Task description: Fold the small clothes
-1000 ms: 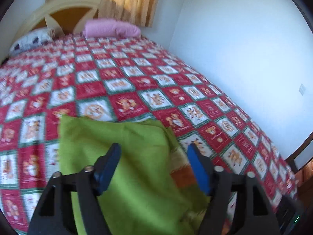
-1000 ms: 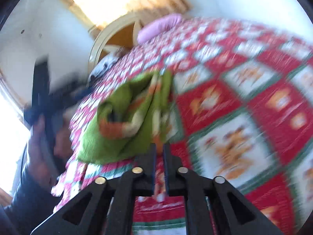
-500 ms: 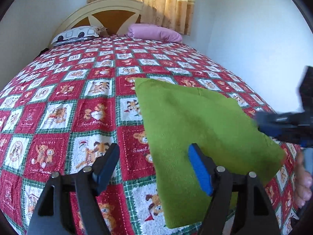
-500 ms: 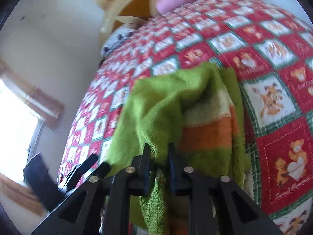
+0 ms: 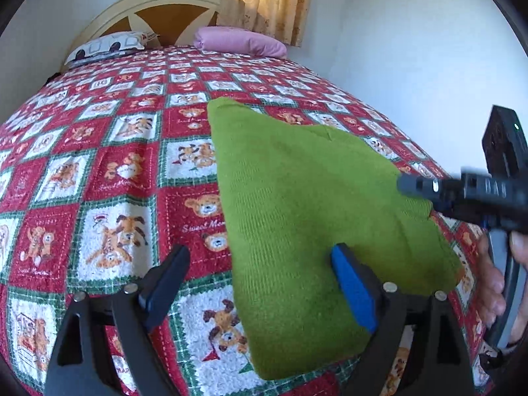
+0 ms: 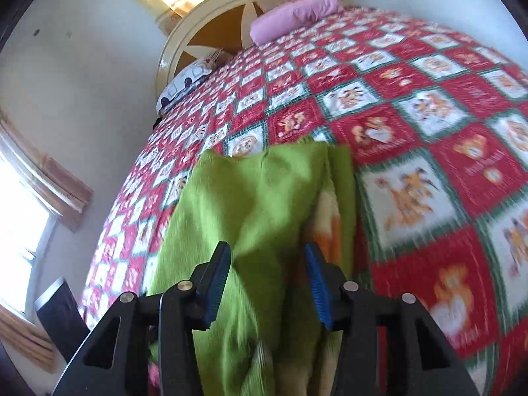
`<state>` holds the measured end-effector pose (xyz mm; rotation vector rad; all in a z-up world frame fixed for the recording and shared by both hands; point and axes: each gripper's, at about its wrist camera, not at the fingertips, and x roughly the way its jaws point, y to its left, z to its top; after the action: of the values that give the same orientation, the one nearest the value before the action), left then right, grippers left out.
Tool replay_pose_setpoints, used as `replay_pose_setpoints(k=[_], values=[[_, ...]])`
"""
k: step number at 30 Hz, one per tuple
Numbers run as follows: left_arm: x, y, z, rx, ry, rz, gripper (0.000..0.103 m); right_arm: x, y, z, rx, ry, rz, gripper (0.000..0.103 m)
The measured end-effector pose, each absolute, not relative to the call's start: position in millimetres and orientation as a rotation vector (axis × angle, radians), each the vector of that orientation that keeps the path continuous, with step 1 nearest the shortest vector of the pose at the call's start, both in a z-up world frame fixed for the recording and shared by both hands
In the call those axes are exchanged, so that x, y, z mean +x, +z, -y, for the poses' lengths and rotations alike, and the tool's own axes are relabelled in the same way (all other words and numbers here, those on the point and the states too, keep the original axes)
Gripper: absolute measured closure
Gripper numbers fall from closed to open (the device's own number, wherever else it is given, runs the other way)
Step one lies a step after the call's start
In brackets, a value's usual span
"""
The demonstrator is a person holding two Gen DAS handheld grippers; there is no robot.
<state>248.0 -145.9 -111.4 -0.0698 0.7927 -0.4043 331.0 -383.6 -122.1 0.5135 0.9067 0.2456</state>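
Note:
A green knit garment (image 5: 297, 204) lies folded flat on the red patchwork bedspread (image 5: 99, 171). My left gripper (image 5: 257, 274) hovers just over its near left edge, jaws wide and still opening, pads touching nothing. In the right wrist view the same garment (image 6: 257, 204) shows orange and cream stripes along its right side. My right gripper (image 6: 268, 260) stands over it with jaws opening; cloth lies below and between the fingers but the pads do not press on it. The right gripper (image 5: 462, 194), held by a hand (image 5: 495, 280), is at the garment's right corner.
A pink pillow (image 5: 237, 41) and a white patterned pillow (image 5: 109, 46) lie at the cream and brown headboard (image 5: 165, 10). A white wall (image 5: 412, 66) runs along the bed's right side. A bright window (image 6: 19, 204) is on the left wall.
The right gripper, shut on the bunched green garment before, has opened and let it go. The garment now lies flat. The left gripper has dropped lower and its jaws stand wider.

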Motion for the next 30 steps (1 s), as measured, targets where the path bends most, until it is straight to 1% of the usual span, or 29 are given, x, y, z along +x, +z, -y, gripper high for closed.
replay_pose_setpoints(k=[2,3,4,9,10,11,12,13,14,15,16,18,19,21,23,24,25,27,29,30], values=[[247.5,-112.8,145.6,-0.077,-0.408,-0.793,0.012,359.0,-129.2,380.5,0.554,0.237,-0.949,0.057],[246.9,-113.4,146.1,-0.077,-0.407,-0.791,0.012,366.8,-131.9,381.6,0.554,0.216,-0.968,0.084],[246.0,-112.2,146.7,-0.077,-0.405,-0.789,0.012,373.5,-133.1,382.1,0.536,0.182,-0.978,0.097],[241.6,-96.6,143.8,-0.092,-0.402,-0.753,0.012,374.2,-101.0,388.7,0.427,0.108,-0.810,0.098],[241.1,-93.6,144.0,-0.095,-0.400,-0.751,0.010,377.9,-106.3,391.3,0.416,0.088,-0.829,0.098],[242.4,-93.8,145.8,-0.092,-0.401,-0.759,0.005,382.5,-114.4,393.3,0.411,0.075,-0.857,0.098],[244.3,-95.9,148.2,-0.087,-0.406,-0.771,0.005,387.4,-128.0,396.4,0.401,0.060,-0.900,0.097],[246.1,-101.2,154.8,-0.074,-0.413,-0.792,0.005,389.8,-142.0,399.8,0.401,0.052,-0.933,0.096],[247.8,-106.2,159.1,-0.063,-0.415,-0.809,0.005,387.2,-145.0,402.0,0.411,0.061,-0.924,0.095],[248.5,-110.8,162.6,-0.058,-0.420,-0.825,0.005,380.8,-142.1,403.9,0.415,0.070,-0.896,0.091],[247.1,-114.9,165.1,-0.059,-0.422,-0.838,0.005,371.6,-135.7,404.6,0.409,0.071,-0.870,0.083],[241.1,-111.6,162.0,-0.065,-0.422,-0.817,0.005,354.5,-123.7,404.4,0.393,0.078,-0.844,0.072],[239.4,-109.8,161.2,-0.065,-0.427,-0.809,0.006,340.1,-114.1,403.2,0.393,0.097,-0.819,0.069],[236.8,-104.3,155.9,-0.076,-0.424,-0.792,0.006,312.1,-98.7,398.9,0.392,0.138,-0.781,0.066],[234.8,-98.1,150.0,-0.097,-0.419,-0.765,0.006,287.2,-88.2,389.5,0.372,0.190,-0.757,0.055],[234.4,-94.8,147.5,-0.103,-0.413,-0.747,0.006,278.4,-87.1,381.6,0.357,0.209,-0.766,0.042],[232.8,-89.8,143.2,-0.113,-0.400,-0.718,0.006,269.1,-89.1,373.3,0.332,0.212,-0.790,0.039],[234.2,-86.7,139.6,-0.118,-0.374,-0.702,0.006,255.5,-99.4,363.7,0.290,0.207,-0.846,0.040],[238.3,-89.4,137.8,-0.112,-0.355,-0.709,0.006,249.4,-115.9,358.4,0.248,0.193,-0.917,0.077],[240.3,-93.1,138.1,-0.105,-0.349,-0.717,0.005,246.8,-122.3,357.5,0.229,0.181,-0.940,0.094]])
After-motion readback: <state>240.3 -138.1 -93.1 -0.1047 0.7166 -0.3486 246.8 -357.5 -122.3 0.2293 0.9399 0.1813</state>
